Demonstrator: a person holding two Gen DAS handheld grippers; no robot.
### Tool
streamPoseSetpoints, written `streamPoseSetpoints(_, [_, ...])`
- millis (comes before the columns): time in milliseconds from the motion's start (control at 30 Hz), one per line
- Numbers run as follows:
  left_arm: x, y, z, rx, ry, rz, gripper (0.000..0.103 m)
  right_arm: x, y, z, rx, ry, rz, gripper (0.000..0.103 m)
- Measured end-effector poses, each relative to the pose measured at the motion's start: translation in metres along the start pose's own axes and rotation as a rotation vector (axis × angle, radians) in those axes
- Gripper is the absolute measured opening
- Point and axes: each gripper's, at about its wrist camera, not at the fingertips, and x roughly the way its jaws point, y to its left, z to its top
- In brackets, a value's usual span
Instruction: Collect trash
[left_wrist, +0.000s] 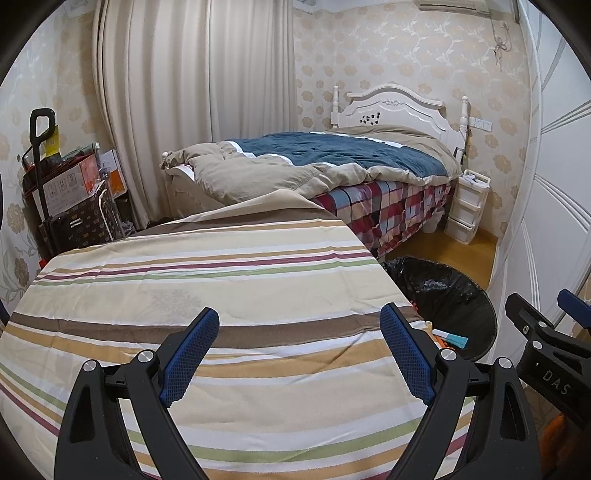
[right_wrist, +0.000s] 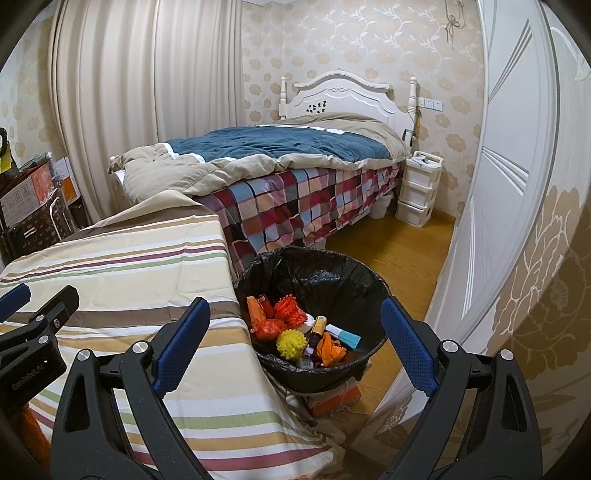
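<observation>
Both tongs apart, nothing between them; left tongs (left_wrist: 299, 354) hang over the striped worktop (left_wrist: 184, 280), which shows no trash on its cloth; right tongs (right_wrist: 295, 350) sit over the worktop's right edge w/ the black-lined bin (right_wrist: 332, 273) just ahead, centre frame. Trash already in the bin: orange pompom (right_wrist: 290, 310), yellow pompom (right_wrist: 291, 344), small bottle (right_wrist: 318, 326), blue-white tube (right_wrist: 343, 335), orange wrappers; right tongs clearly nearer. Collection looks abt done, I'd judge. Around: bed (right_wrist: 288, 147) upper centre, white drawers (right_wrist: 419, 188) right, orange box (right_wrist: 334, 400) under the bin; nothing blocks the bin mouth.
</observation>
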Motion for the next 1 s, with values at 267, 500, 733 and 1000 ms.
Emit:
streamPoseSetpoints(267, [-0.005, -0.0004, 0.0022, -0.009, -0.015, -0.009, 0.088, -0.0001, 0.0001, 0.0004, 0.0, 0.001, 0.0, 0.091])
streamPoseSetpoints(500, [-0.0051, -0.0017, 0.001, -0.007, -0.018, -0.006, 0.088, 0.0003, -0.0009, -0.0007, -0.001, 0.003, 0.001, 0.091])
streamPoseSetpoints(733, [-0.0044, -0.0026, 0.0008, -0.005, -0.017, -0.01, 0.088, 0.0004, -0.0004, -0.0002, -0.001, 0.003, 0.0, 0.091])
streamPoseSetpoints(1000, [-0.0014, 0.0037, -0.0022, -0.02, -0.006, -0.018, 0.088, 0.0004, -0.0009, -0.0033, -0.003, 0.01, 0.002, 0.091])
